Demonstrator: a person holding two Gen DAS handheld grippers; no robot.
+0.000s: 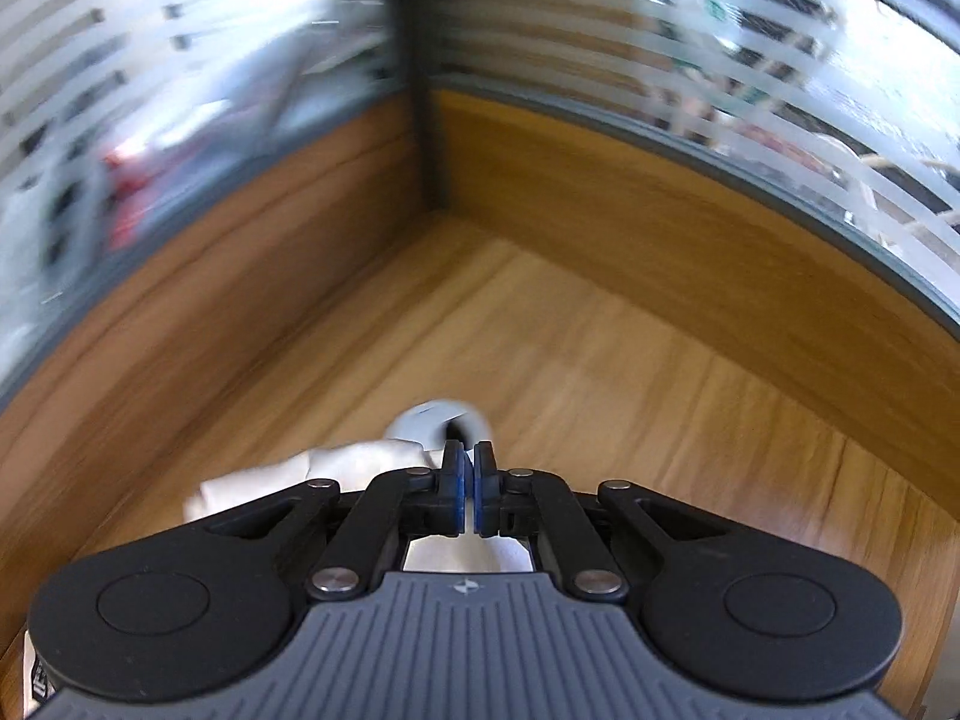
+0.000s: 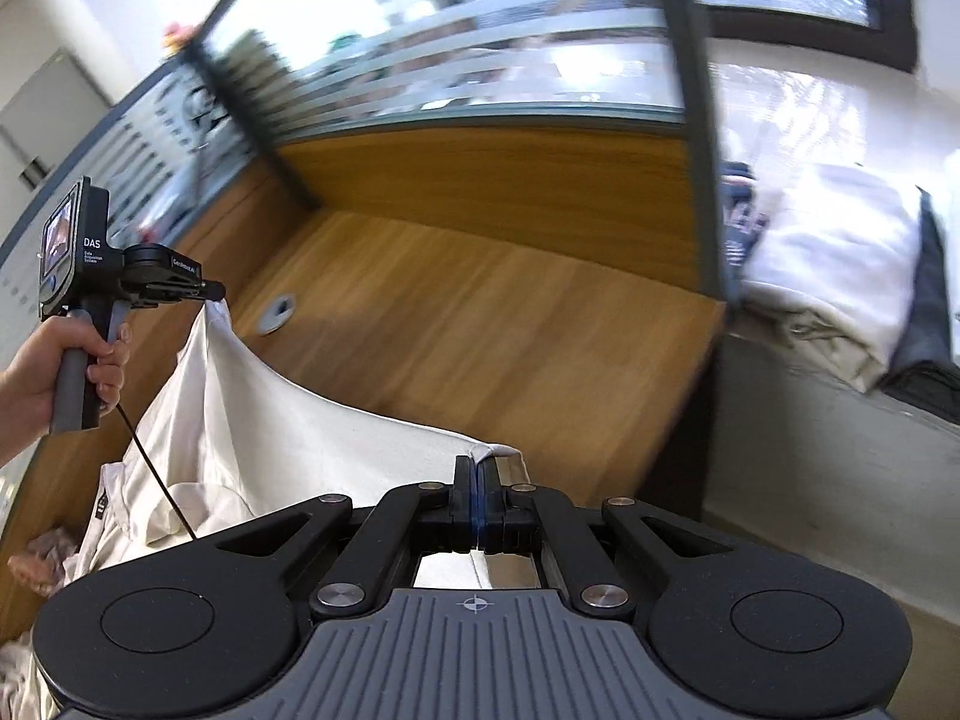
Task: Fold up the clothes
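Note:
A white garment (image 2: 252, 420) hangs stretched above the wooden desk (image 2: 480, 312) between both grippers. My right gripper (image 2: 478, 468) is shut on one bunched corner of it. In the right wrist view, a hand (image 2: 36, 372) holds my left gripper (image 2: 211, 294) at the left, and its tip pinches another corner of the garment. In the left wrist view, my left gripper (image 1: 468, 462) has its blue pads almost together. The white garment (image 1: 288, 480) spills out to their left and shows beneath them. The rest of the cloth sags down towards the lower left.
A grey cable grommet (image 2: 277, 313) sits in the desk near its back corner. Wooden partitions topped with striped glass (image 1: 780, 120) close the desk's far sides. A pile of white and dark clothes (image 2: 840, 270) lies beyond the dark post on the right. A patterned cloth (image 2: 42, 552) lies lower left.

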